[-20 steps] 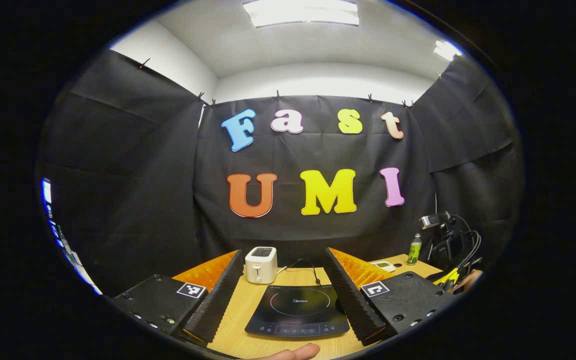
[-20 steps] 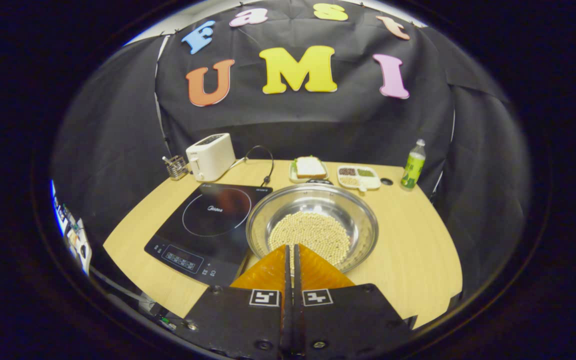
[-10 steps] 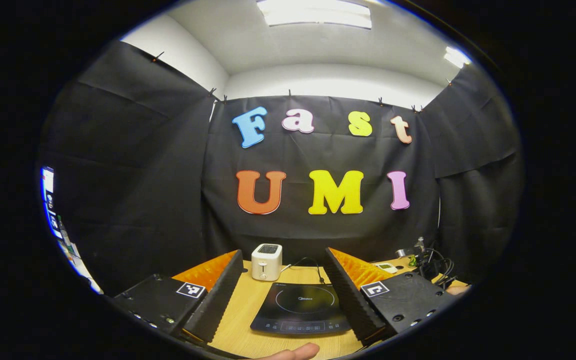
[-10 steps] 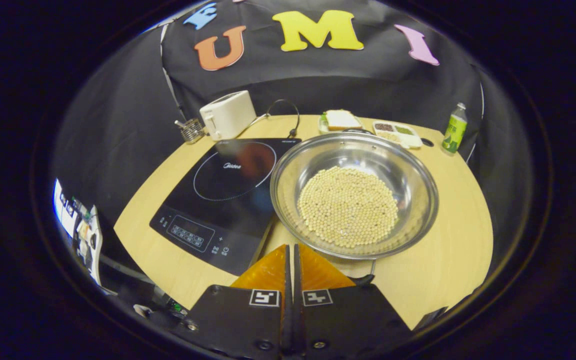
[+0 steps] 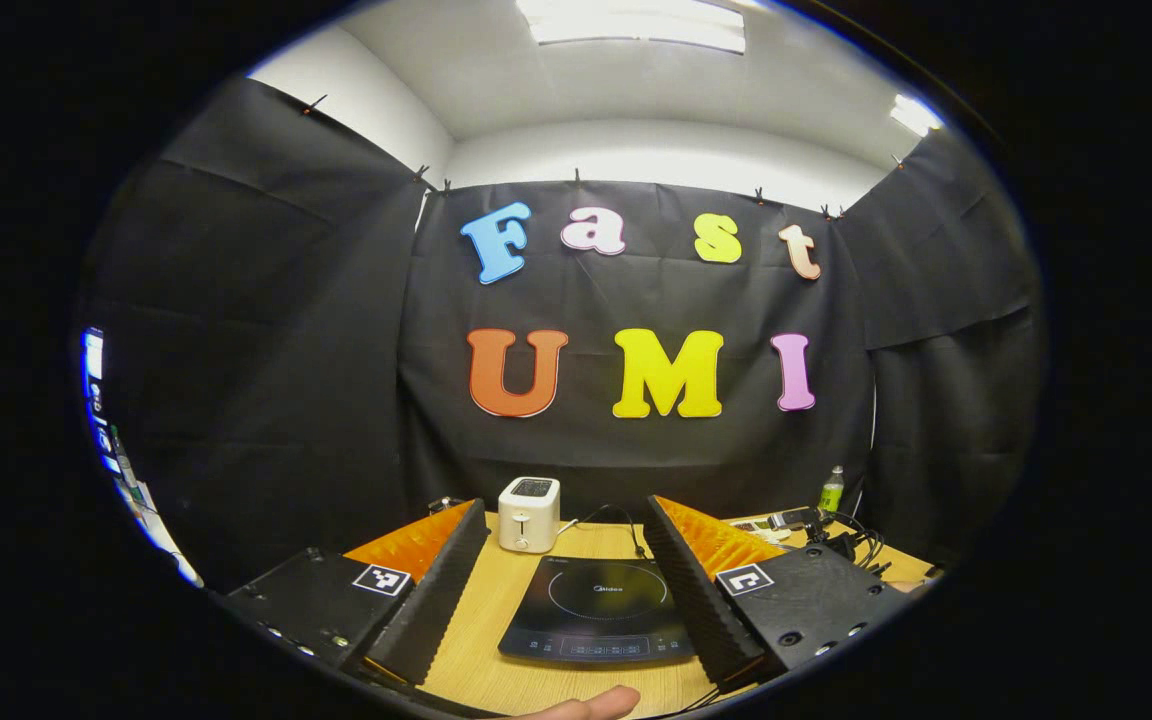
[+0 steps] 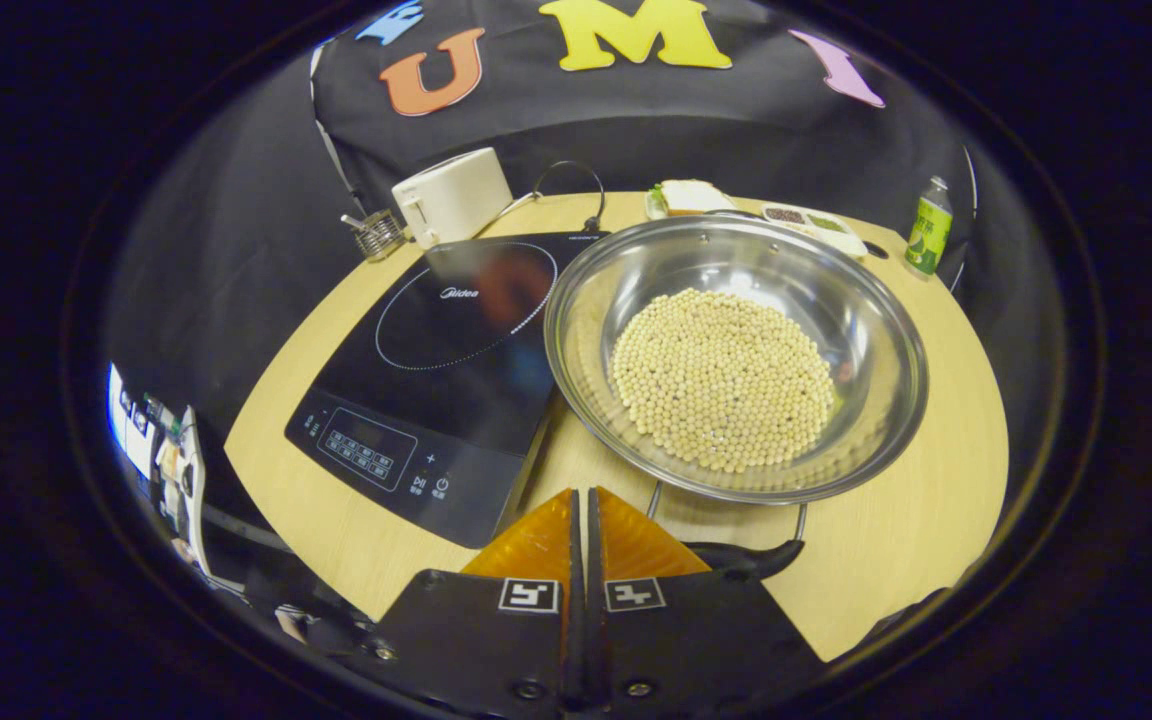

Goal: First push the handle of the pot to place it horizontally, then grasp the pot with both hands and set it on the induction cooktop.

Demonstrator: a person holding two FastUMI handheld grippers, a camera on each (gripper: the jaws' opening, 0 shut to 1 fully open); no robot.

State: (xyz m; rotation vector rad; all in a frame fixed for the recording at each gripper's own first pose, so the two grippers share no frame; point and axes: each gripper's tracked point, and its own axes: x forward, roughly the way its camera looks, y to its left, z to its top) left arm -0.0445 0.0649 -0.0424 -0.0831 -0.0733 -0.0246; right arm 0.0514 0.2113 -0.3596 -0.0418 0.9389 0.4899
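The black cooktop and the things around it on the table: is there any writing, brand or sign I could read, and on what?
"Midea": on the black glass induction cooktop, beside its ring.
"+": on the cooktop's control strip; the other marks there are too small to read.
Green plastic bottle: print too small to read.
White toaster: no text that can be read.
Right gripper: square black-and-white patterns, no words.

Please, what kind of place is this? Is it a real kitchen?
Probably not a real kitchen: it looks like a recording booth arranged as a kitchen corner. A wooden table carries an induction cooktop, a toaster and a steel pot of small pale beans, but black cloth hangs on every side.
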